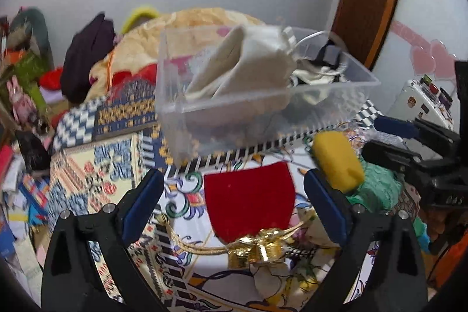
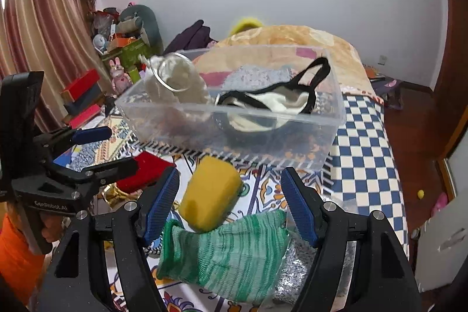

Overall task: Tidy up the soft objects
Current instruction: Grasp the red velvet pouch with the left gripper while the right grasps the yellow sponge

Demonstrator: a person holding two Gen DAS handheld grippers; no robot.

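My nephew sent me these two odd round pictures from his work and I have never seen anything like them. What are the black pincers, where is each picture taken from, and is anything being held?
They are hand-held grippers, one in each of a person's hands, each with a wide-angle camera looking along its blue-padded fingers. One picture looks out from the left gripper, which is open above a red pouch with a gold cord. The other looks from the right gripper, open over a yellow sponge and a green knit cloth. Neither holds anything. Behind them, on a patterned bedspread, is a clear plastic bin already holding some cloth items.
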